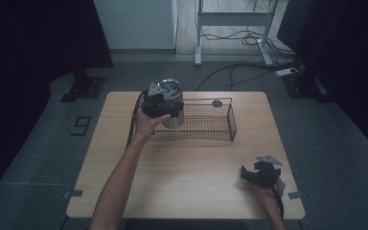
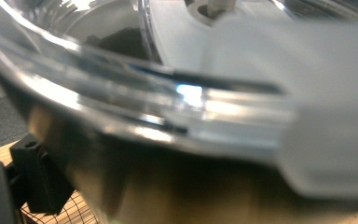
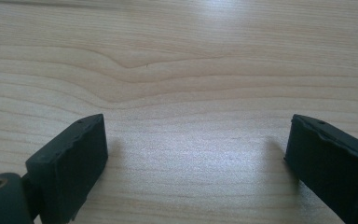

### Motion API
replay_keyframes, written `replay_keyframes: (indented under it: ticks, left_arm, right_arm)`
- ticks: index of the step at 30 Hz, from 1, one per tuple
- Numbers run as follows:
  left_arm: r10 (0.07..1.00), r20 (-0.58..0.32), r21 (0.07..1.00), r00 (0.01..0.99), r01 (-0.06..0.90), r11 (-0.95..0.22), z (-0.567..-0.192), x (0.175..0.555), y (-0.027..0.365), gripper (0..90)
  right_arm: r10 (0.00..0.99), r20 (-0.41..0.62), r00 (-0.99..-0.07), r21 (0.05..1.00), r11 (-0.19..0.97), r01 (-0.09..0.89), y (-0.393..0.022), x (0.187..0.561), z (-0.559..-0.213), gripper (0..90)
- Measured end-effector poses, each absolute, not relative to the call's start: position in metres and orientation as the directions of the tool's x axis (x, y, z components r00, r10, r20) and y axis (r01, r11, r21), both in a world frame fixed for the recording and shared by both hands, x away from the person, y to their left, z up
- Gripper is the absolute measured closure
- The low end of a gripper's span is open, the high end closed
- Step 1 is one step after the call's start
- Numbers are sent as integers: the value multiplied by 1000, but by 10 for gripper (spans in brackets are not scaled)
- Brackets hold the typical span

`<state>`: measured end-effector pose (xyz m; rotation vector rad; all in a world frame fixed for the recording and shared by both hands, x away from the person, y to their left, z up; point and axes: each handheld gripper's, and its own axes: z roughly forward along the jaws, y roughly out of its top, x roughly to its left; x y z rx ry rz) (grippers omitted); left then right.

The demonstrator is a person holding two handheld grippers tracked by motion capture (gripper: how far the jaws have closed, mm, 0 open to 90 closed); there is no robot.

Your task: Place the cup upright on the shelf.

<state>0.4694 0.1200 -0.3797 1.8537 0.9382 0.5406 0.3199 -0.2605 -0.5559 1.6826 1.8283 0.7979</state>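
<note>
Steel pot [image 1: 172,103], clamped in the left gripper [image 1: 157,103], should sink level into the basket [image 1: 220,122]; right gripper [image 1: 258,172] rests, jaws apart.

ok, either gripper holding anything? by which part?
Left gripper holds a shiny metal pot by its upper side wall, above the wire basket. Right gripper is open, holding nothing.

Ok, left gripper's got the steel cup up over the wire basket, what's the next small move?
Probably lower it straight down. The left gripper holds the steel cup at the left end of the wire basket. The right gripper rests open on the table, clear of the path.
</note>
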Motion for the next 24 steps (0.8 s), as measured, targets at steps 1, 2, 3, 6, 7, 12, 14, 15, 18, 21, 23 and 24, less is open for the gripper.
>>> replay_keyframes:
  ticks: [1, 2, 3, 6, 7, 12, 14, 15, 18, 21, 23, 24]
  left_arm:
    - [797, -33, 894, 604, 373, -246, -380, 470, 120, 39]
    - [798, -31, 893, 602, 375, -248, -380, 472, 120, 39]
    - [799, -33, 893, 600, 377, -247, -381, 474, 121, 39]
    - [804, -34, 891, 593, 383, -244, -382, 477, 121, 39]
    - [805, -32, 889, 593, 384, -247, -383, 478, 121, 39]
    - [810, -37, 887, 585, 392, -243, -389, 484, 120, 39]
    - [811, -41, 885, 583, 399, -242, -391, 486, 120, 39]
    - [813, -42, 882, 580, 403, -242, -394, 488, 120, 39]
    - [818, -45, 881, 573, 409, -238, -398, 490, 120, 39]
    - [829, -40, 877, 558, 418, -238, -404, 493, 120, 39]
    - [834, -38, 873, 550, 424, -240, -407, 495, 120, 39]
    - [834, -38, 873, 550, 424, -240, -407, 495, 120, 39]
  right_arm:
    - [996, 12, -88, 726, 52, 686, -260, 320, -556, 53]
    - [996, 11, -88, 726, 52, 686, -260, 320, -556, 53]
    - [996, 12, -88, 726, 52, 686, -261, 320, -556, 52]
    - [996, 12, -88, 726, 52, 686, -261, 320, -556, 53]
    - [996, 12, -87, 726, 51, 686, -260, 320, -556, 53]
    - [997, 12, -82, 726, 48, 686, -260, 320, -556, 53]
    - [997, 12, -81, 726, 47, 686, -260, 320, -556, 53]
    - [997, 12, -80, 726, 46, 686, -260, 320, -556, 53]
    - [997, 11, -79, 726, 47, 686, -261, 320, -556, 53]
    - [997, 10, -78, 726, 46, 686, -261, 320, -556, 53]
    - [997, 10, -77, 726, 46, 686, -261, 320, -556, 53]
    - [997, 10, -77, 726, 46, 686, -261, 320, -556, 53]
